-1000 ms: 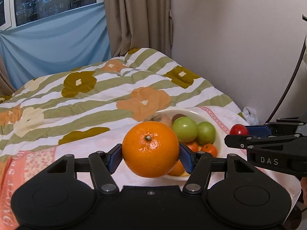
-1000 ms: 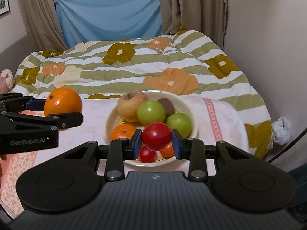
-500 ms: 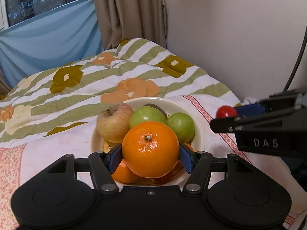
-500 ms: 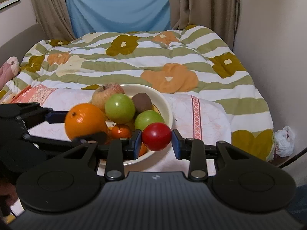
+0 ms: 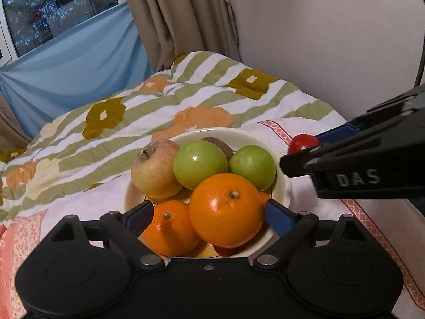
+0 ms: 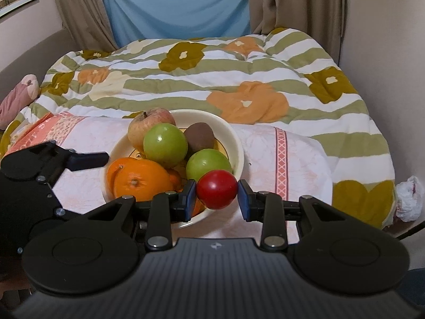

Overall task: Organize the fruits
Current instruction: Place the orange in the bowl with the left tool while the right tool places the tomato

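Observation:
A cream bowl (image 5: 265, 138) (image 6: 233, 138) on a pink cloth holds two green apples (image 5: 199, 167) (image 6: 164, 143), a pale red apple (image 5: 154, 167), a kiwi (image 6: 199, 137) and a small orange (image 5: 170, 228). My left gripper (image 5: 209, 215) is open over the bowl's near side. The big orange (image 5: 225, 210) (image 6: 138, 180) lies between its spread fingers, touching the right pad only, resting on the fruit. My right gripper (image 6: 216, 196) is shut on a red tomato (image 6: 216, 192) (image 5: 302, 142) just right of the bowl's near rim.
The pink cloth (image 6: 292, 159) lies on a striped floral duvet (image 6: 212, 79) covering a bed. A wall (image 5: 332, 40) is close on the right, curtains and a blue sheet behind. A crumpled white bag (image 6: 409, 196) lies at the bed's right edge.
My left gripper moved over the bowl and opened, letting the big orange go onto the fruit. My right gripper carried the tomato to the right, off the bowl's middle.

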`<move>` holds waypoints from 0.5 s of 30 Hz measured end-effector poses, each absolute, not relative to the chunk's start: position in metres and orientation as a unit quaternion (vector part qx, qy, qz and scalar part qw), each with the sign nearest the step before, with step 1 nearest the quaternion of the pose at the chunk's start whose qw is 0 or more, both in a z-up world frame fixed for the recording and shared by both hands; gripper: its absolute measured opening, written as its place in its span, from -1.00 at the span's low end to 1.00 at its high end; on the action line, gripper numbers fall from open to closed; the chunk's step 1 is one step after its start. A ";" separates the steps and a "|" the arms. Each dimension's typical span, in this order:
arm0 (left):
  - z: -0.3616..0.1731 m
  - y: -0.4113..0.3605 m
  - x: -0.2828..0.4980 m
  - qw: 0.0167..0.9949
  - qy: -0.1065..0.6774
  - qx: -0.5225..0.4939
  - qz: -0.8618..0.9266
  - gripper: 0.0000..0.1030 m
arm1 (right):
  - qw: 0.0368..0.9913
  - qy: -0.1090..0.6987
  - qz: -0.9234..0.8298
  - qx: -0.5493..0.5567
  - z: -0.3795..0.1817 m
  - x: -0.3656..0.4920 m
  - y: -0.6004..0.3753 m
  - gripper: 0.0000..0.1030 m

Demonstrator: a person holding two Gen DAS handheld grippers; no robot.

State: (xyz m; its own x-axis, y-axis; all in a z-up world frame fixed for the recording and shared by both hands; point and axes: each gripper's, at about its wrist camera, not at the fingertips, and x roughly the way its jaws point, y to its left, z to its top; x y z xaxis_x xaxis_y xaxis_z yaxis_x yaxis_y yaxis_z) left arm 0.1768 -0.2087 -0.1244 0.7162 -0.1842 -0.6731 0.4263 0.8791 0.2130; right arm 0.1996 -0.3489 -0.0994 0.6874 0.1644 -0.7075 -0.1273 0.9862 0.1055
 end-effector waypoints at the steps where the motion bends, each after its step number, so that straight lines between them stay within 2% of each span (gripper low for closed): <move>1: -0.125 -0.208 0.177 0.909 0.340 0.177 -0.167 0.81 | 0.918 0.388 0.081 0.023 -0.100 0.201 -0.348 -0.07; 15: -0.100 -0.176 0.163 0.917 0.342 0.156 -0.135 0.82 | 0.922 0.373 0.101 0.023 -0.087 0.220 -0.340 -0.07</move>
State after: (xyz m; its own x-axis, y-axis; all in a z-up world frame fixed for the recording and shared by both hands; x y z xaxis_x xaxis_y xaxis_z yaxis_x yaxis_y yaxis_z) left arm 0.1628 -0.1756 -0.0998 0.7291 -0.1409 -0.6698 0.3545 0.9148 0.1934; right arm 0.2198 -0.3395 -0.0870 0.7020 0.2026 -0.6827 -0.1687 0.9787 0.1169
